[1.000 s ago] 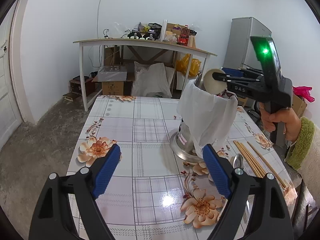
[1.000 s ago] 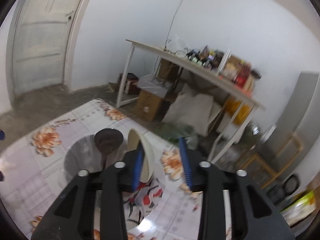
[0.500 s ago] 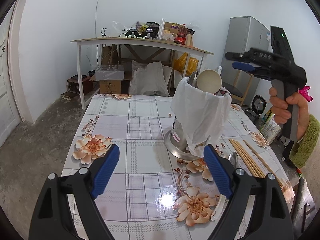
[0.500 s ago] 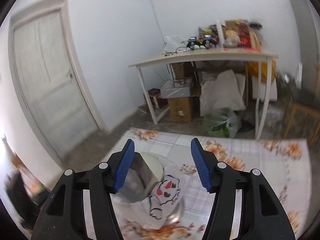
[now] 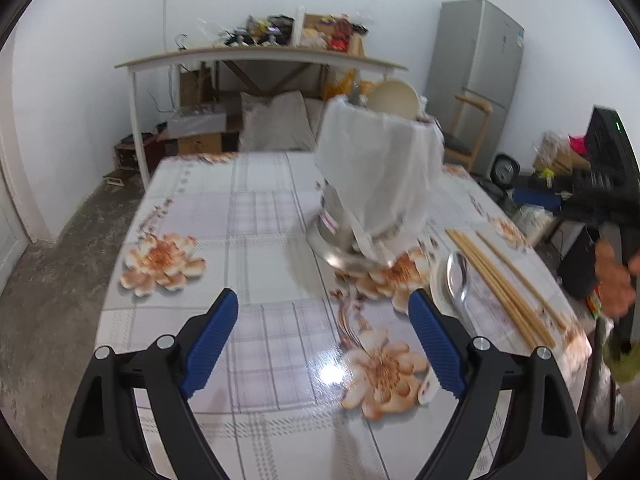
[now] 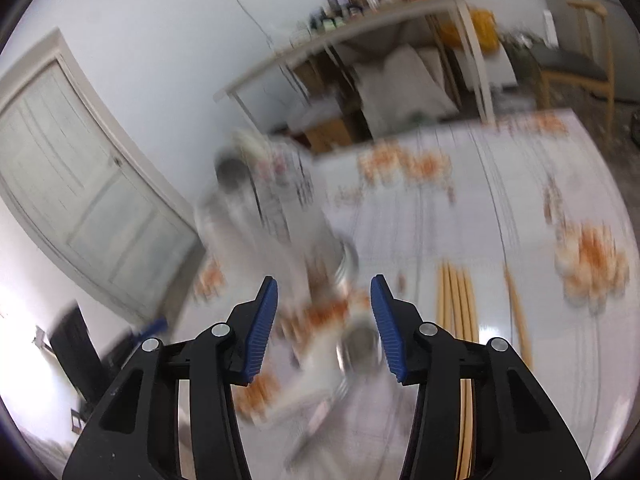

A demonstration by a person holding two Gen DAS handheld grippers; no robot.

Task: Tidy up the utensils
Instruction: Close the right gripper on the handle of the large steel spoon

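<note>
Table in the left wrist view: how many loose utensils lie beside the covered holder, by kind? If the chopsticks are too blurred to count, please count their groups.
Metal spoon: 1
White spoon: 1
Chopstick groups: 2, a bundle and a stick lying apart; the sticks in the bundle are too blurred to count
Total: 4

No text can be read anywhere. The metal holder (image 5: 340, 228) on the bench (image 5: 256, 216) bears a small label, its print too blurred to make out, and a sticker on the far fridge (image 5: 480, 72) is equally illegible.
</note>
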